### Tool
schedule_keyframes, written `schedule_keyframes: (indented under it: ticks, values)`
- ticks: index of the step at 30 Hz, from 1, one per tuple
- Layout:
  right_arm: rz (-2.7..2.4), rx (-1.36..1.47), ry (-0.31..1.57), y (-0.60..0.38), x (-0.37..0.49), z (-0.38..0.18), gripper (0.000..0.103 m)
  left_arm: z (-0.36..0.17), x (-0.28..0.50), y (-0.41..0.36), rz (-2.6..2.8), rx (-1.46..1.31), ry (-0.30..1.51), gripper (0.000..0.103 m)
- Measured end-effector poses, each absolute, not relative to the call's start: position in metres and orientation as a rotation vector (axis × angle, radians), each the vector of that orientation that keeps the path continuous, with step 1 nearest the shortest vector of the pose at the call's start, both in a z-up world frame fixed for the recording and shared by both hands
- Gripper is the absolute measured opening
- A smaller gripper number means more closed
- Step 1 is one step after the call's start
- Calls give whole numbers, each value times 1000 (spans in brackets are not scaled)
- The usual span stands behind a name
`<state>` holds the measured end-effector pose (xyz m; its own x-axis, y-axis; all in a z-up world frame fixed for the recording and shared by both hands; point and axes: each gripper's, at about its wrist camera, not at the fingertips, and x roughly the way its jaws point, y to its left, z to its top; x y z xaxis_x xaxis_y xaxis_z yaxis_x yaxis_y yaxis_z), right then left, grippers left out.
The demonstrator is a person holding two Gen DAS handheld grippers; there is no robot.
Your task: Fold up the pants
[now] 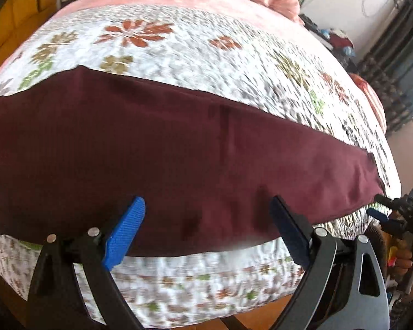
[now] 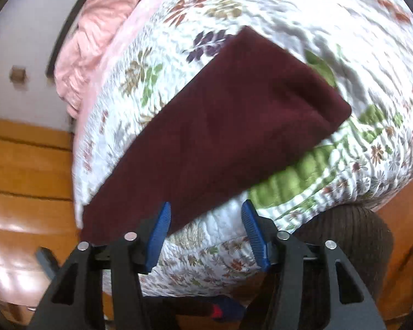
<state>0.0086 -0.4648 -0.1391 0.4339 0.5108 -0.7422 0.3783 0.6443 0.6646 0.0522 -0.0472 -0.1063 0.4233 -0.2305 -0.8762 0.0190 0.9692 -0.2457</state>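
Left wrist view has your dark maroon cloth pants (image 1: 165, 148) lying as one long flat band along the near edge of the bed's white floral quilt (image 1: 195, 49), so the legs look already laid together, lengthwise fold done as I judge it. Your left tongs (image 1: 209, 220) hang spread wide over the near hem, gripping nothing; your right tongs (image 2: 206, 220) are parted too, empty at the band's end. What's left, by my reckoning, is bringing one end over the other, and maybe once again.
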Motion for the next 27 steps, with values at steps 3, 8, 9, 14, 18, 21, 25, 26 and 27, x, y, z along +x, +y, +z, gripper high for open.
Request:
schedule_keyframes:
  ticks: [3, 8, 9, 14, 18, 21, 25, 26, 27]
  values:
    - [127, 969, 1141, -466, 9, -145, 54, -111, 52, -56, -176, -215, 1144, 92]
    - [119, 935, 1119, -457, 19, -151, 55, -122, 58, -65, -184, -232, 1176, 92]
    - [118, 935, 1115, -470, 20, -153, 55, -124, 58, -65, -182, -236, 1180, 92]
    - [73, 880, 1099, -471, 41, -160, 54, -129, 57, -60, -158, -257, 1185, 92]
    - [44, 884, 1042, -473, 53, -161, 54, -129, 56, -56, -149, -260, 1182, 92]
    - [37, 888, 1028, -475, 63, -165, 54, -129, 55, -52, -144, -261, 1181, 92]
    - [55, 847, 1015, -471, 69, -165, 48, -132, 55, -50, -141, -261, 1178, 92]
    - [60, 833, 1012, -471, 69, -164, 34, -132, 55, -50, -140, -257, 1176, 92]
    - [68, 841, 1002, -474, 68, -165, 27, -133, 55, -50, -140, -253, 1176, 92]
